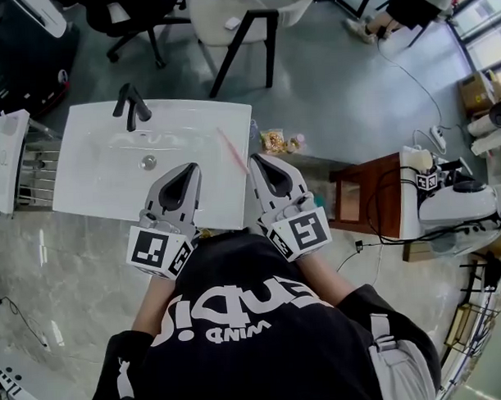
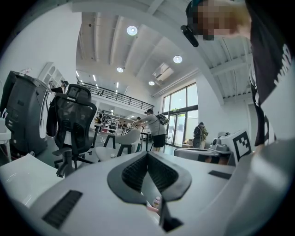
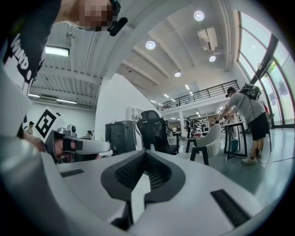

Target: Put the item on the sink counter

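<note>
A white sink counter (image 1: 86,180) with a black faucet (image 1: 131,105) stands just in front of me. A thin pink stick-shaped item (image 1: 231,151) lies on the counter's right part, beside the basin. My left gripper (image 1: 189,169) and right gripper (image 1: 260,161) are held close to my body over the counter's near edge, side by side. Both are shut with nothing between the jaws. In the left gripper view (image 2: 147,154) and the right gripper view (image 3: 146,153) the jaws point up and out into the room.
Snack packets (image 1: 280,141) lie on the floor right of the sink. A wooden side table (image 1: 369,195) with a white machine (image 1: 456,208) and cables stands at the right. Chairs (image 1: 228,24) are behind the sink, and a white unit (image 1: 3,150) is at the left.
</note>
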A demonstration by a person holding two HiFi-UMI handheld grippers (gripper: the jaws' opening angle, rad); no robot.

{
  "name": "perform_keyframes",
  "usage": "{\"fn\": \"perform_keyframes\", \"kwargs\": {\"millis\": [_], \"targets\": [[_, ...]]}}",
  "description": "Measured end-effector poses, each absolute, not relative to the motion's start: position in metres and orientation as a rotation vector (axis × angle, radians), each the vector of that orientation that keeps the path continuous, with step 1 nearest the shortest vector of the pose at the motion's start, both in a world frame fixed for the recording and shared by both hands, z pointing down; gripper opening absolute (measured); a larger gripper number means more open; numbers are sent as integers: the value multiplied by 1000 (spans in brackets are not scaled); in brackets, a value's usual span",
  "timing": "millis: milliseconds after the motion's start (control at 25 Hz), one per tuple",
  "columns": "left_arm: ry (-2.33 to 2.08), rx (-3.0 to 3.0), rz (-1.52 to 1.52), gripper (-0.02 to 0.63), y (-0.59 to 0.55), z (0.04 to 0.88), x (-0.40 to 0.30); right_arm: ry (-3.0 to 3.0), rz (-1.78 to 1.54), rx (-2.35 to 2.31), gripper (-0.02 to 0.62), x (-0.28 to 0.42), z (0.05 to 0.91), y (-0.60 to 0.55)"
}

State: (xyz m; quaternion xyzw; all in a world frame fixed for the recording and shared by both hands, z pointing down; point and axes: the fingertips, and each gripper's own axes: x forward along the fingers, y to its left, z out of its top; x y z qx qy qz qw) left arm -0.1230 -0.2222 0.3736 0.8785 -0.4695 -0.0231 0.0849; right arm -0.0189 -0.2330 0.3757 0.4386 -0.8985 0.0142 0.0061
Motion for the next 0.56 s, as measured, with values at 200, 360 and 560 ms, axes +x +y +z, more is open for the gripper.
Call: {"fn": "perform_keyframes", "kwargs": {"millis": [200,360,560], "targets": [[-1412,2621,-64,20,-218,372,-124,-2817,46,1368,18,-17,374,-229],[-1418,2616,-60,20,-215,371,-123,-2820,49,1356,18,-17,373,-225],[-1424,2619,-49,20,-211,371,-122,-2825,50,1346,18,-14,373,-221]]}}
